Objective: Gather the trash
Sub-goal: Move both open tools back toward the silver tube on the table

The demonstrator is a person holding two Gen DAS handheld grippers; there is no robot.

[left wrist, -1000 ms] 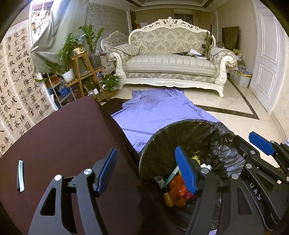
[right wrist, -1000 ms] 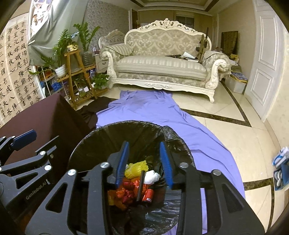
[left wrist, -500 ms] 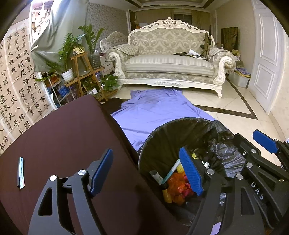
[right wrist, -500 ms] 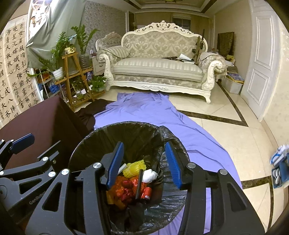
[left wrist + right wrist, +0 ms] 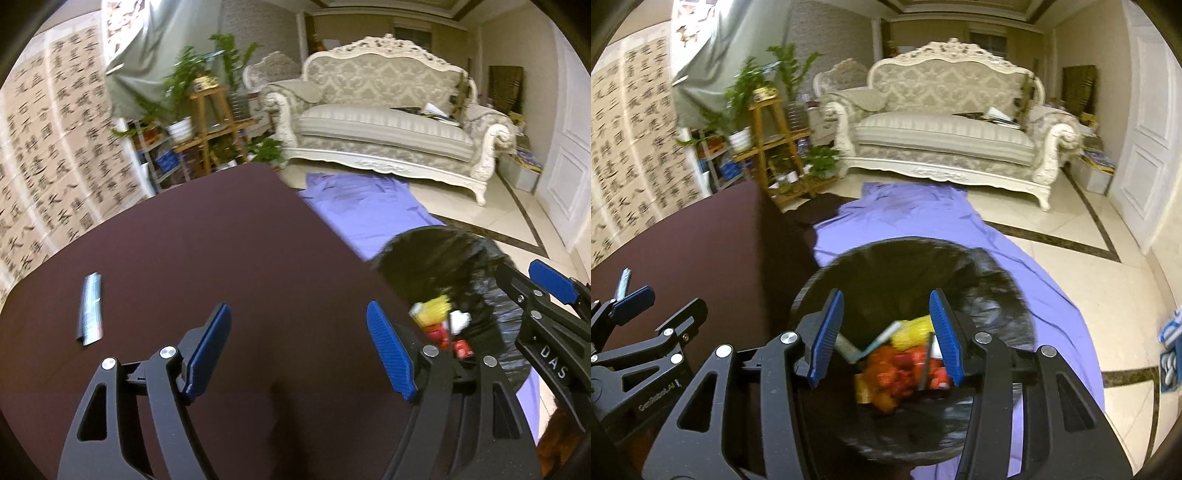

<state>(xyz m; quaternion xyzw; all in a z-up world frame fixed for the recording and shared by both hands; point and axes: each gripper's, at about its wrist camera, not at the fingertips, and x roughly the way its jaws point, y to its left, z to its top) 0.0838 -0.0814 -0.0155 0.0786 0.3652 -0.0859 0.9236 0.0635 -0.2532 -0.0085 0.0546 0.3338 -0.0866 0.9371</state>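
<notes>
left wrist view shows the one piece of trash left out: a thin silvery wrapper strip (image 5: 90,309) lying flat on the dark counter (image 5: 221,240), well to the left and a little ahead of the left tongs (image 5: 299,345). its long axis runs roughly away from the camera, near end leaning slightly toward the tongs, so it lies close to parallel with the blue pads. in the right wrist view the same strip (image 5: 622,282) peeks out at the far left edge, beyond the left tongs (image 5: 631,299) seen from the side.

the left tongs are spread wide with nothing between the pads, hanging over the bare counter. the right tongs (image 5: 886,334) are also spread and empty, hanging over the black-lined bin (image 5: 997,284) with its heap of coloured rubbish; the bin stands beside the counter's right edge on a purple sheet (image 5: 923,218).

by my judgement the left tongs are much the nearer, and the reach calls for a swing leftward and down, pads straddling the strip across its narrow width.
</notes>
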